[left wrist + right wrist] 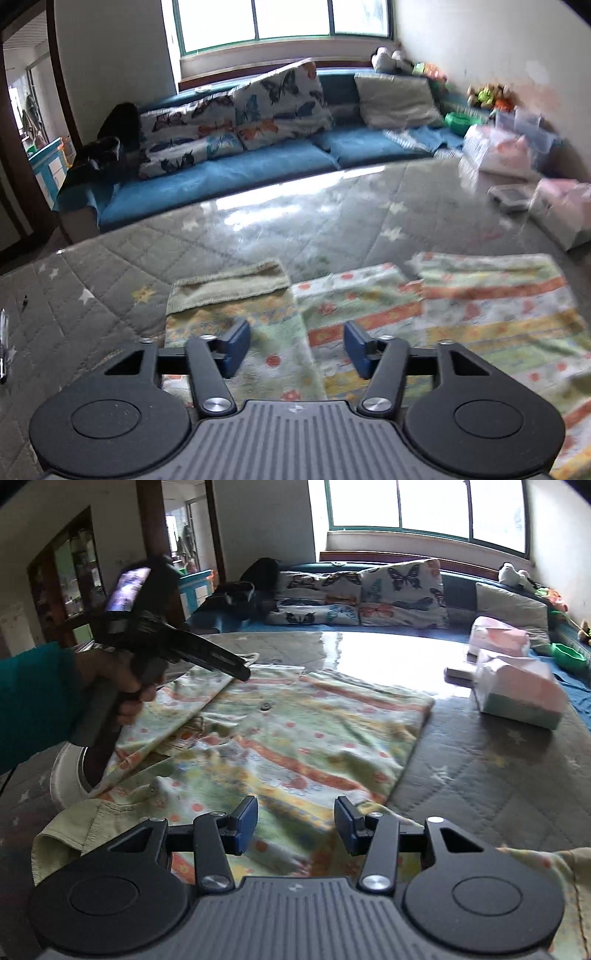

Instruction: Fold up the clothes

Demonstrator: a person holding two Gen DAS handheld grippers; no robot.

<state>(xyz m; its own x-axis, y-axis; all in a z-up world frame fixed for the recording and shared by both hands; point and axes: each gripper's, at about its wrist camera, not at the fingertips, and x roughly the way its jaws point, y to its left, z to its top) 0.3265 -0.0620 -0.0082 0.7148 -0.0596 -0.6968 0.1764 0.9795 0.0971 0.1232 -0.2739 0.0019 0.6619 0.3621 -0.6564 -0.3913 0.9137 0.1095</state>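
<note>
A small patterned garment point(295, 738) with green, yellow and orange stripes lies spread on the grey quilted table; it also shows in the left wrist view point(424, 314). Its left sleeve with a green ribbed cuff point(229, 284) is folded inward. My left gripper point(295, 347) is open and empty, hovering over the sleeve and body. In the right wrist view the left gripper point(236, 668) shows held in a hand above the garment's far left edge. My right gripper point(295, 825) is open and empty above the garment's near edge. A green cuff point(77, 827) lies at the near left.
Tissue packs point(517, 686) stand on the table at the right, also seen in the left wrist view point(495, 151). A blue sofa point(221, 173) with butterfly pillows point(258, 107) runs behind the table. A pen point(3, 343) lies at the left edge. A flat container point(509, 197) sits near the tissues.
</note>
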